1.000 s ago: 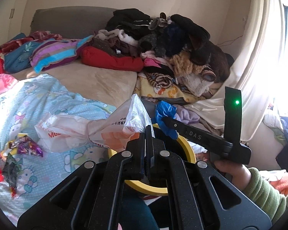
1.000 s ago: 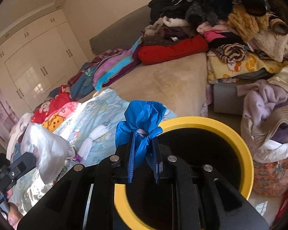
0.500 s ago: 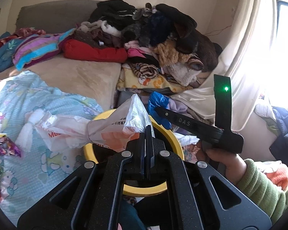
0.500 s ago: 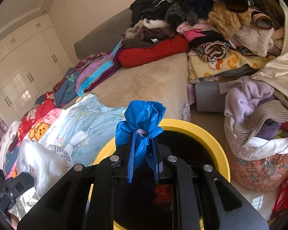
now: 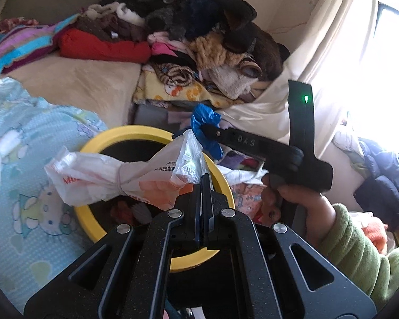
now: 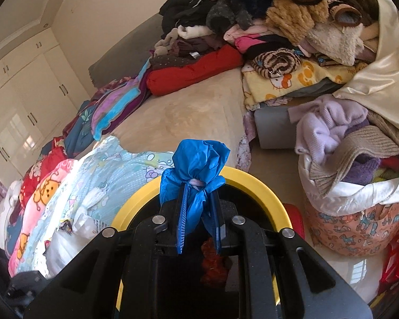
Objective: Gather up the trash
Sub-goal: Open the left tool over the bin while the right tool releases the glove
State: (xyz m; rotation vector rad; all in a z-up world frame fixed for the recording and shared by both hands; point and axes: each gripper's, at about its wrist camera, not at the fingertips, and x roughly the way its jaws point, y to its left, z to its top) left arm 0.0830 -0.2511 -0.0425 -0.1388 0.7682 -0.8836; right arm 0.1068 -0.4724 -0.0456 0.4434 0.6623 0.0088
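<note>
A round bin with a yellow rim (image 5: 125,133) and a dark inside stands on the floor beside the bed. My left gripper (image 5: 205,179) is shut on a knotted white plastic bag (image 5: 114,176), which hangs over the bin's mouth. In the right wrist view my right gripper (image 6: 198,194) is shut on a crumpled blue bag (image 6: 196,163) held above the bin's yellow rim (image 6: 258,188). Red trash (image 6: 212,263) lies inside the bin. In the left wrist view the right gripper (image 5: 207,129), the blue bag (image 5: 204,117) and a hand (image 5: 298,199) in a green sleeve appear over the bin's far right edge.
The bed (image 5: 74,87) carries a light blue patterned quilt (image 5: 26,186) at left and a tall pile of clothes (image 5: 199,26) at the back. A basket of clothes (image 6: 359,186) stands right of the bin. A pale curtain (image 5: 340,40) hangs at right. White wardrobes (image 6: 18,93) line the far left wall.
Both grippers have moved down and toward the bin, still shut on their bags. The bin's mouth now lies under them and fills more of each view; the candy wrappers at left have dropped out of sight.
</note>
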